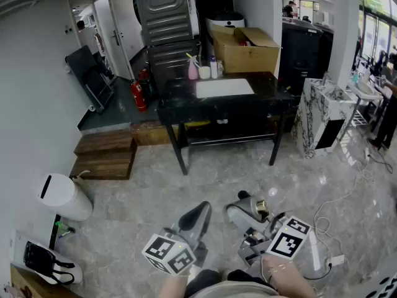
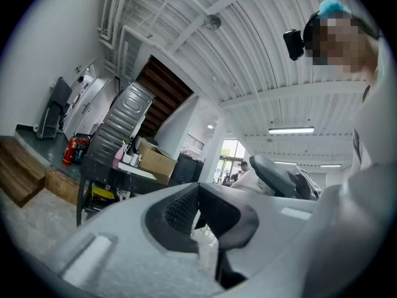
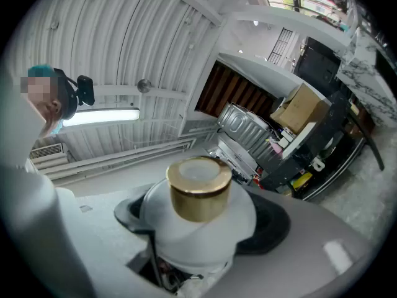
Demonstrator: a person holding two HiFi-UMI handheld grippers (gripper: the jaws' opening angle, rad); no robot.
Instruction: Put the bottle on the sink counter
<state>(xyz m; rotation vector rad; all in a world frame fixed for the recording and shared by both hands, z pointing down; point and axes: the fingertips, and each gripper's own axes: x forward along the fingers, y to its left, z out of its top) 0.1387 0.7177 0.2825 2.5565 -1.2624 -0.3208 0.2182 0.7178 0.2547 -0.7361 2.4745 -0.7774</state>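
Right gripper view shows the right gripper (image 3: 201, 227) clamped on the bottle (image 3: 198, 188). Its jaws are spread wide round the white body just under the gold cap, and the cap tips a little upward, likely to keep the load steady while it is carried. In the head view the sink counter (image 1: 180, 101) stands well ahead across the floor, so the bottle is far short of it, close to the person. The left gripper (image 2: 198, 190) has its jaws together with nothing between them. It sits just beside the right one, equally far from the counter, apparently idle because one grip is enough. On the counter the basin (image 1: 223, 87) fills the middle and small bottles (image 1: 203, 69) stand at its back, leaving the bare black top as the likely landing place.
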